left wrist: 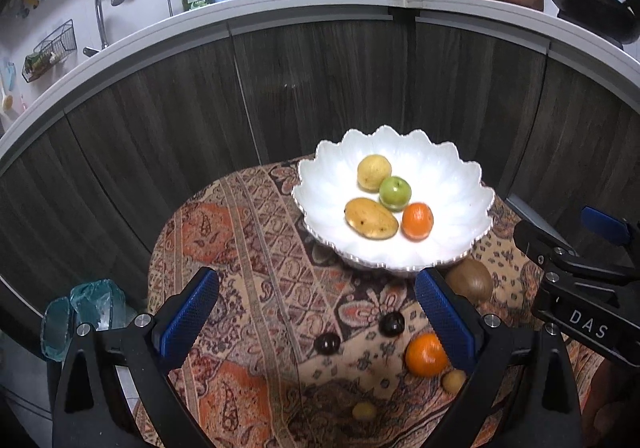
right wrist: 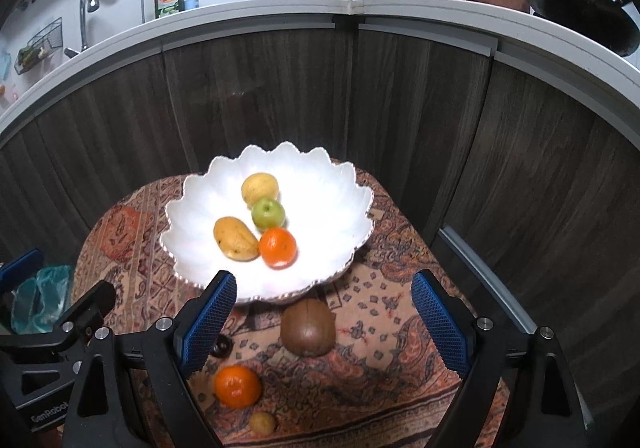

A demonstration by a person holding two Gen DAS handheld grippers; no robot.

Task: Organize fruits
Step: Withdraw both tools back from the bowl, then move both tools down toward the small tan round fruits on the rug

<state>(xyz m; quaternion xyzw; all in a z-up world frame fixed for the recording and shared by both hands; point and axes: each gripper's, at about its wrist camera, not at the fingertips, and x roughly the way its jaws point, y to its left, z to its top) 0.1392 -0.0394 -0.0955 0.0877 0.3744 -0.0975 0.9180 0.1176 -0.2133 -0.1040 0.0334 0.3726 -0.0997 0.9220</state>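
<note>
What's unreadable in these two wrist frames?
- Dark fruit, right wrist view: mostly behind the right gripper's finger; type unclear.
- Small yellow fruit, left wrist view: partly behind the left gripper's finger.
- Brown fruit: partly hidden by the bowl.

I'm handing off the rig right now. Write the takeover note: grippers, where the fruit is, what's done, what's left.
Left gripper: open, empty, above the cloth.
Right gripper: open, empty, above the brown fruit.
Done: white bowl holds a mango, a yellow fruit, a green apple and an orange.
Left on the table: the brown fruit, a second orange, two dark fruits, two small yellow fruits.
</note>
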